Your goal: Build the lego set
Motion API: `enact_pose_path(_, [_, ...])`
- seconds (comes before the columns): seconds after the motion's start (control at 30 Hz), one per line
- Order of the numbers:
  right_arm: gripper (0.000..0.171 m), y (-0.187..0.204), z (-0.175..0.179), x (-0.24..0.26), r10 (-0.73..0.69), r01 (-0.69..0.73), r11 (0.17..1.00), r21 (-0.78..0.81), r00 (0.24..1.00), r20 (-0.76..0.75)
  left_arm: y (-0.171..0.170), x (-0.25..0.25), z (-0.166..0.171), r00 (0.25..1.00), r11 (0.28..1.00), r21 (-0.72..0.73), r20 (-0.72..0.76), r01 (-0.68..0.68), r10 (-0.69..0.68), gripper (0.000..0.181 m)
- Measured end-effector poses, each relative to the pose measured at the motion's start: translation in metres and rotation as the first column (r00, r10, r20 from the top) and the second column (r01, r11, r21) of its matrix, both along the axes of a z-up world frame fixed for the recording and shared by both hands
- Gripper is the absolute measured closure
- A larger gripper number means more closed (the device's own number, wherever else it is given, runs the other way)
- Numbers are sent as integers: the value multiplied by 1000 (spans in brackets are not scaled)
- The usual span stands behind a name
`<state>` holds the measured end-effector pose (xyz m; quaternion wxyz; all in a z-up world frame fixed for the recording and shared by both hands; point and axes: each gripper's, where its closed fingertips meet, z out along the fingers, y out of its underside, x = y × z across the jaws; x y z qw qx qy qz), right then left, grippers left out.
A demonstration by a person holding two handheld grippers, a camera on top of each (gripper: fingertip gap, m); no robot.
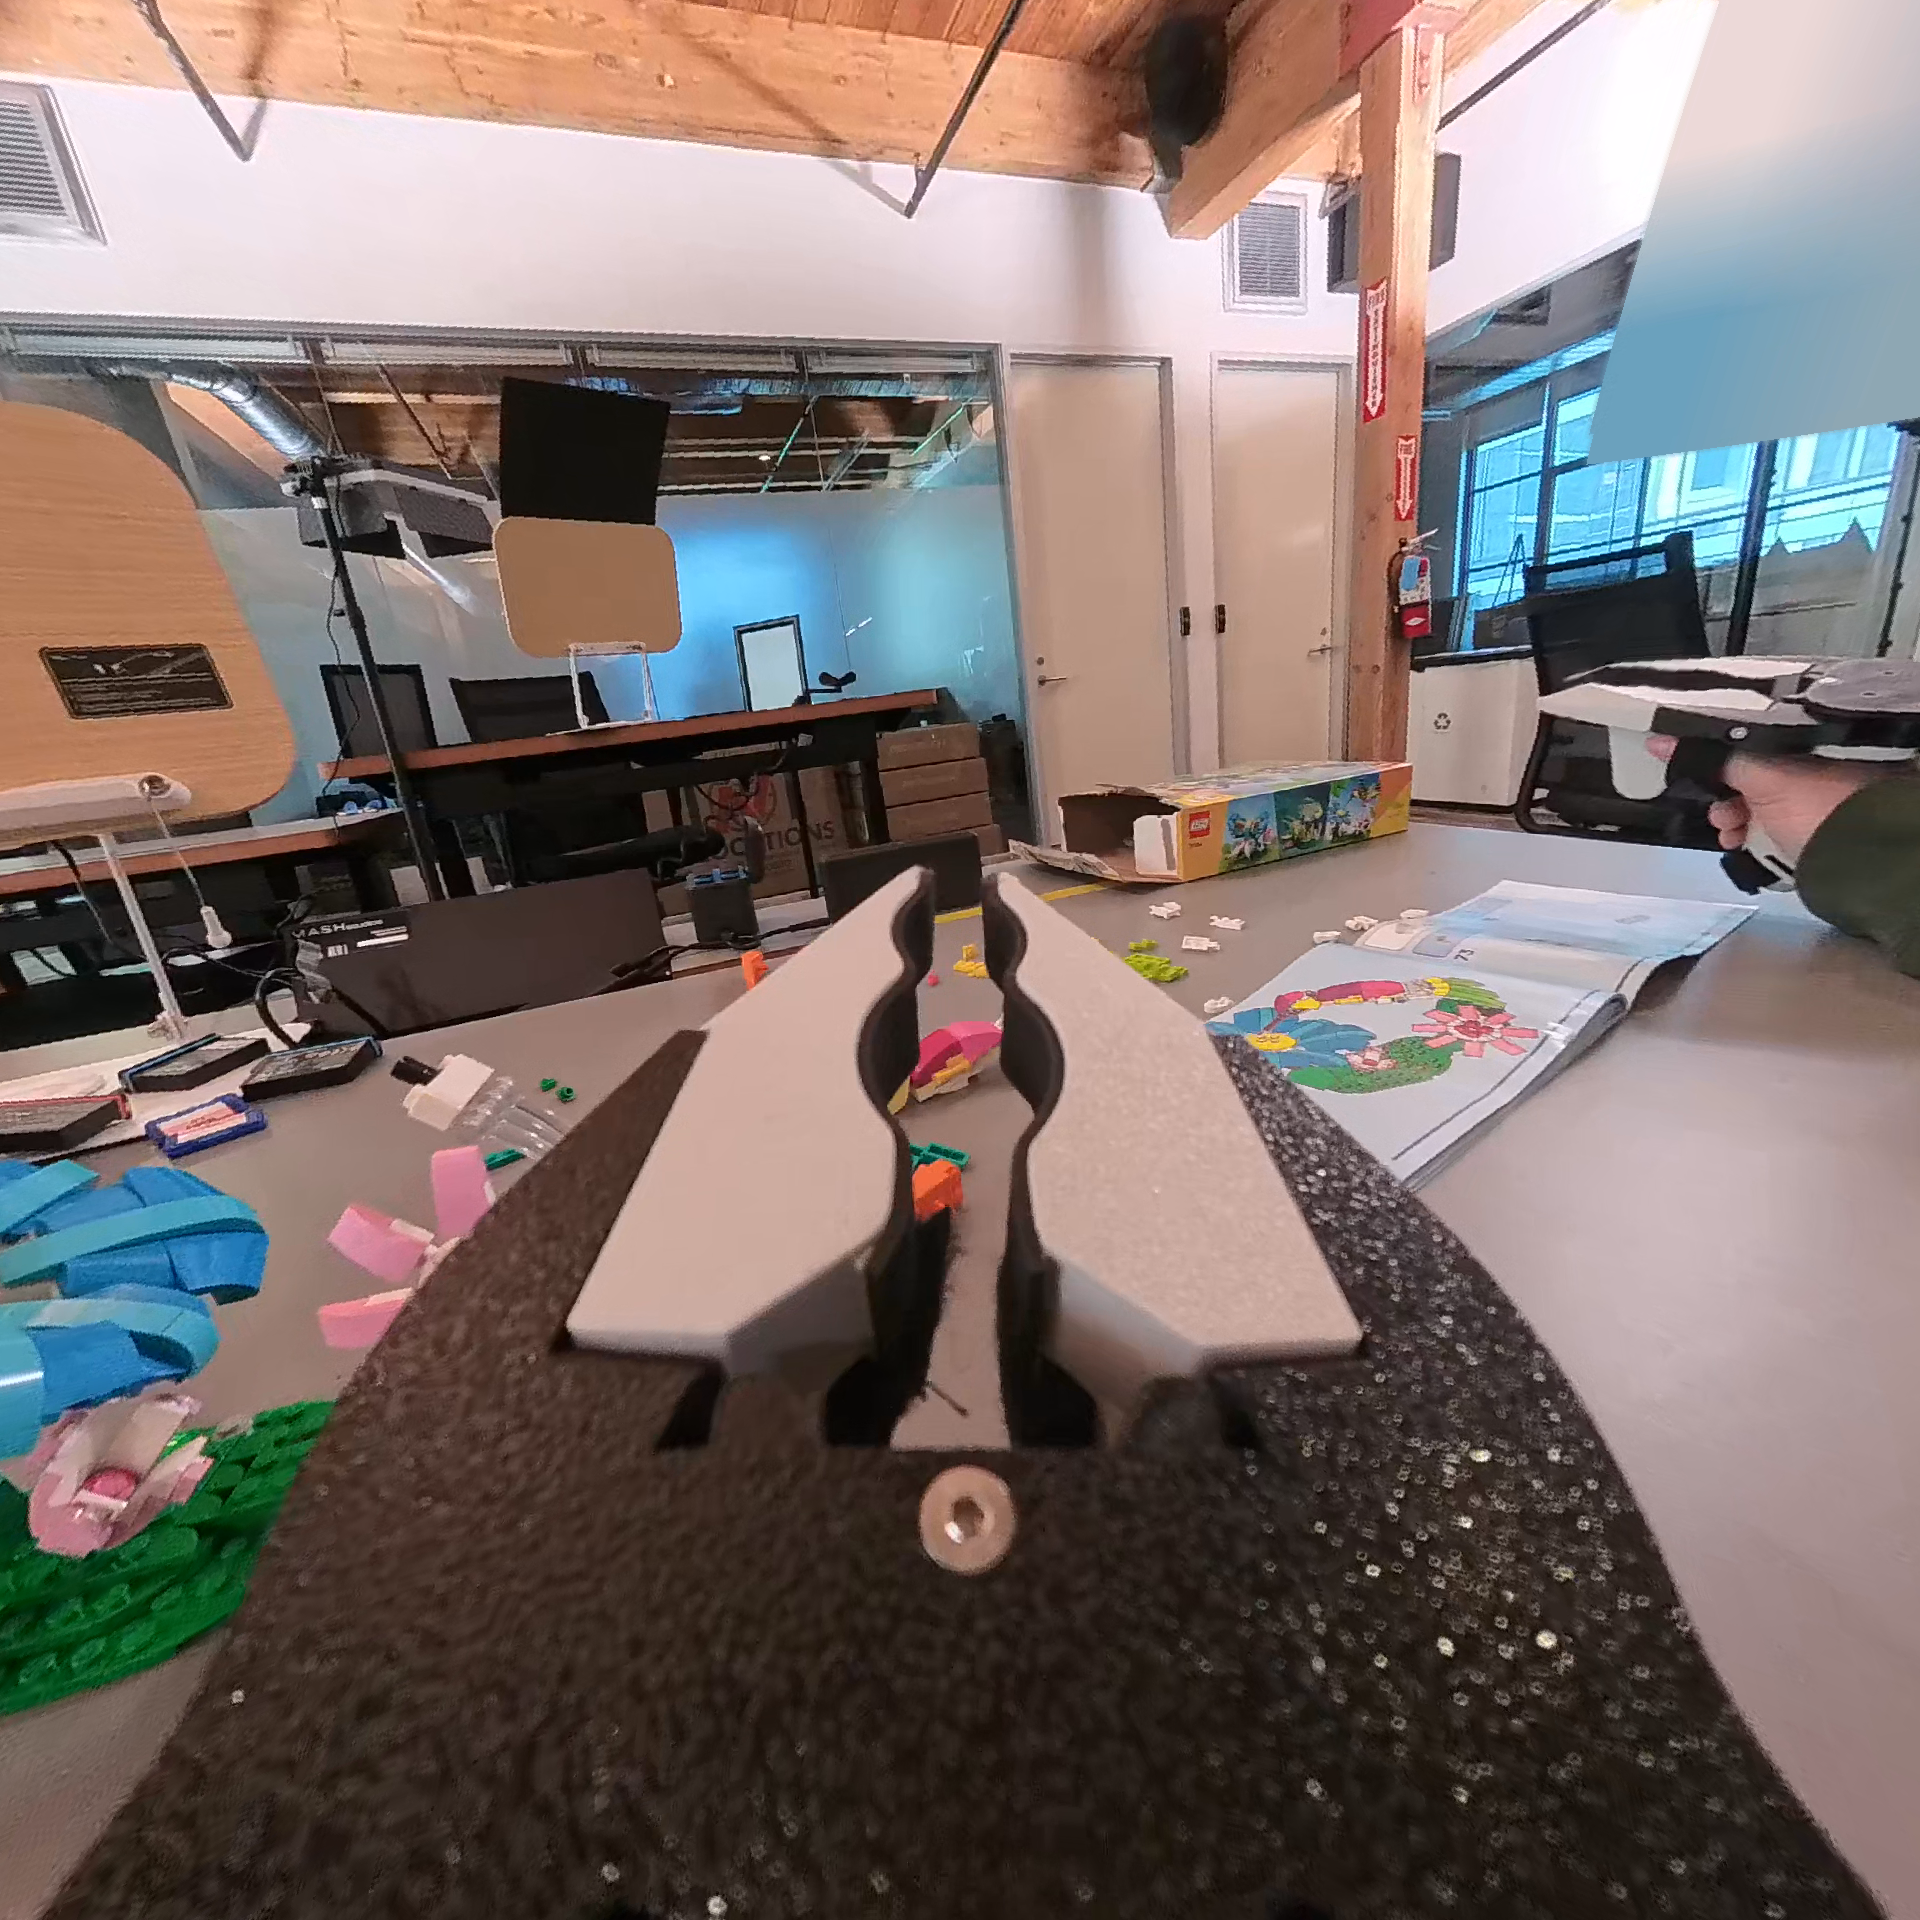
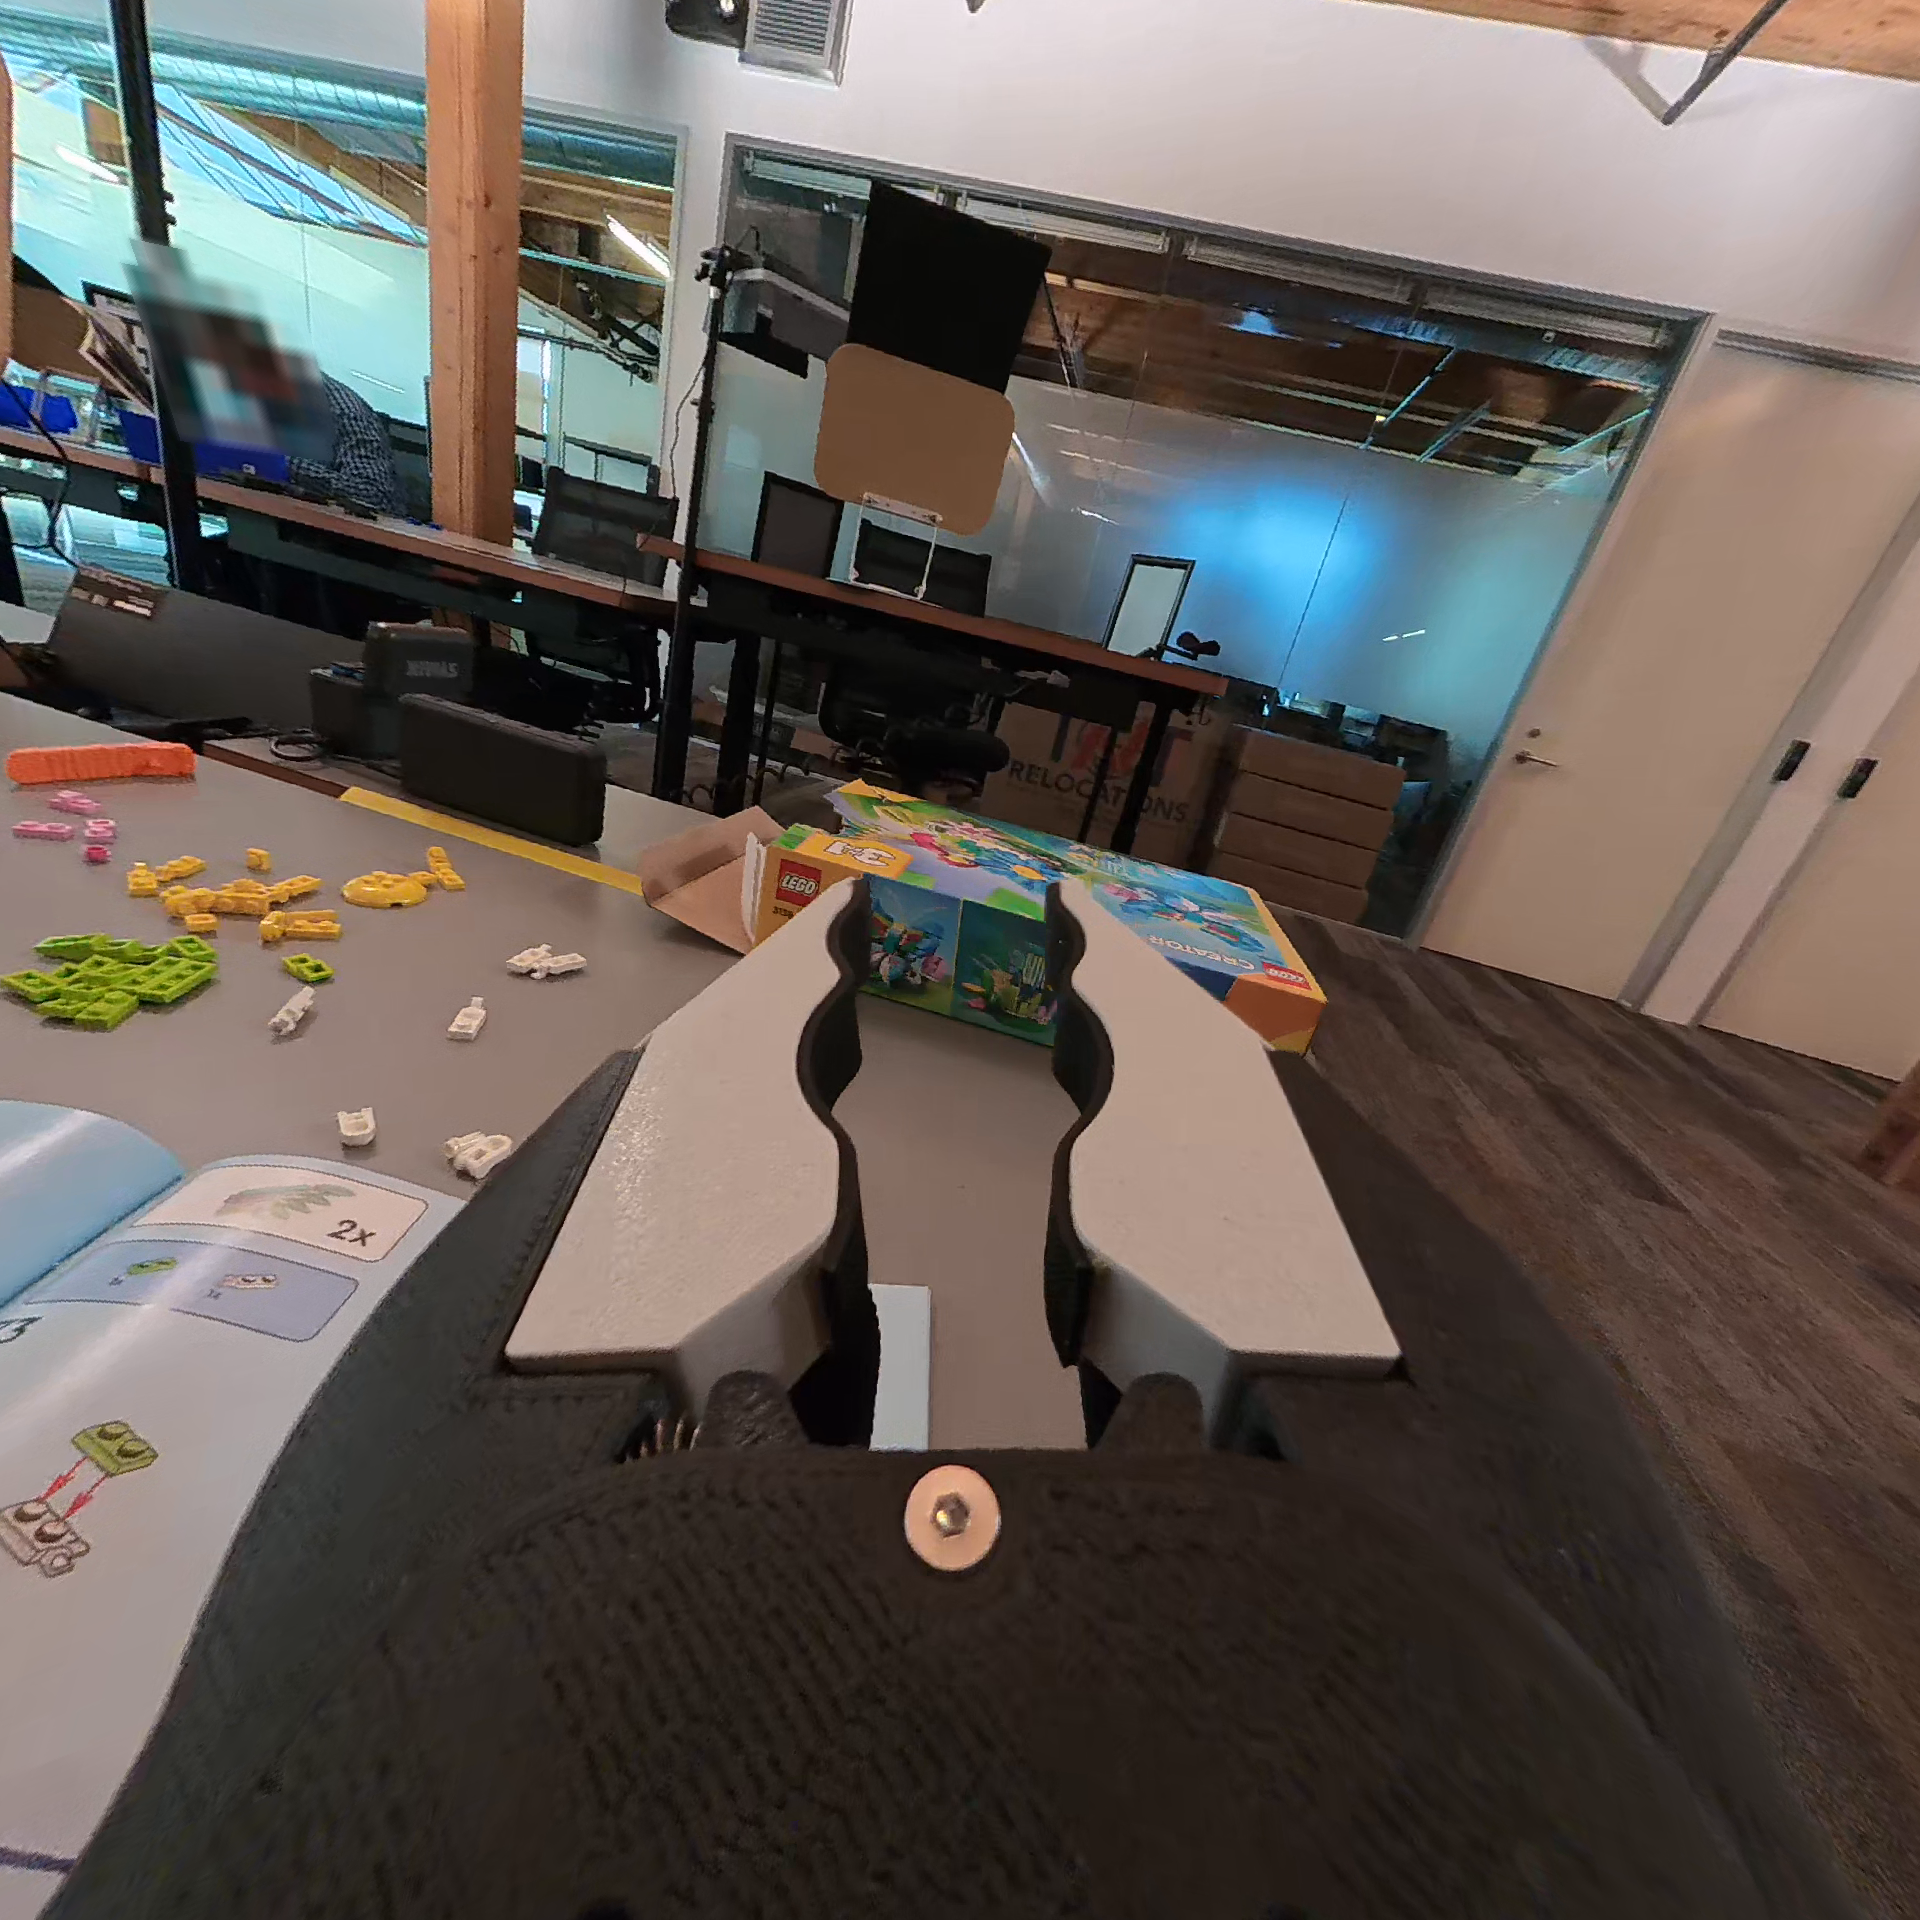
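Grey surface carries scattered lego. Left gripper hangs above it, fingers slightly parted and empty; a pink piece and an orange piece lie on the surface, seen through the gap. Blue-and-green flower build sits at the near left edge. Open instruction booklet lies toward the right edge. Right gripper hovers with fingers wide apart, empty, pointing at the lego box near the far edge. Yellow pieces, lime pieces and small white pieces lie left of it.
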<state>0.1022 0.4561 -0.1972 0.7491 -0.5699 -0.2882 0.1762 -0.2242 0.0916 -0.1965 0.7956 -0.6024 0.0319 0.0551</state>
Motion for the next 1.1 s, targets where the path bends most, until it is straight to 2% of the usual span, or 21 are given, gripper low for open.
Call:
enact_pose_path(0.17, [142, -2, -8, -12, 39, -38, 999, -31, 998, 55, 0, 2, 0, 1000, 1000, 2, -7, 14, -14, 176])
enact_pose_path(0.4, [148, -5, -29, -35, 52, -37, 997, -71, 973, 227, -1, 4, 1, 1000, 1000, 14, -9, 23, -23, 176])
enact_pose_path(0.6, [149, -14, -37, -51, 181, -156, 980, -125, 959, 220, -1, 4, 2, 1000, 999, 19, -5, 27, -27, 176])
enact_pose_path(1.1, [150, -18, -39, -56, 194, -172, 979, -110, 949, 249, -3, 3, 4, 1000, 999, 37, -3, 28, -28, 176])
